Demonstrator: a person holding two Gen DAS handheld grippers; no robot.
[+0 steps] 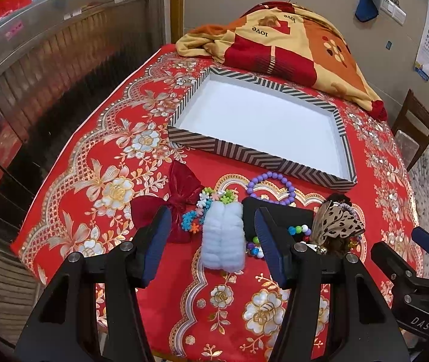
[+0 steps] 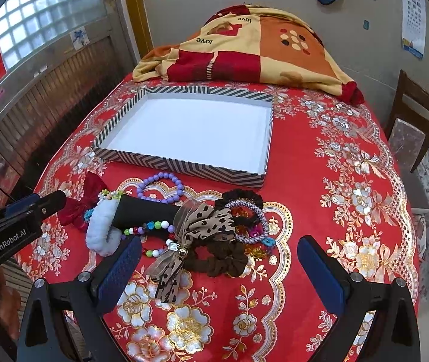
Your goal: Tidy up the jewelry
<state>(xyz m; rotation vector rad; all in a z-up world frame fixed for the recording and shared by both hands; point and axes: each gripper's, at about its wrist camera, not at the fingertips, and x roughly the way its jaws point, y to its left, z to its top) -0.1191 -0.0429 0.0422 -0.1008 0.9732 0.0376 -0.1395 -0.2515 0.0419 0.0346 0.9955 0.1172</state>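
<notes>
Black roll (image 2: 148, 211) partly hidden by white fluffy band (image 2: 103, 232); red bow (image 2: 78, 208) half hidden behind left gripper (image 2: 33, 208); chair (image 2: 413, 120) cut off at edge.

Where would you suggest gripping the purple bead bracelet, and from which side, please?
Take the purple bead bracelet at its far arc, the stretch nearest the striped tray, coming down from above with one finger inside the ring and one outside. It lies flat on the red tablecloth, and that arc looks clear, while its near side touches the black roll. Either open gripper could probably do it.
</notes>
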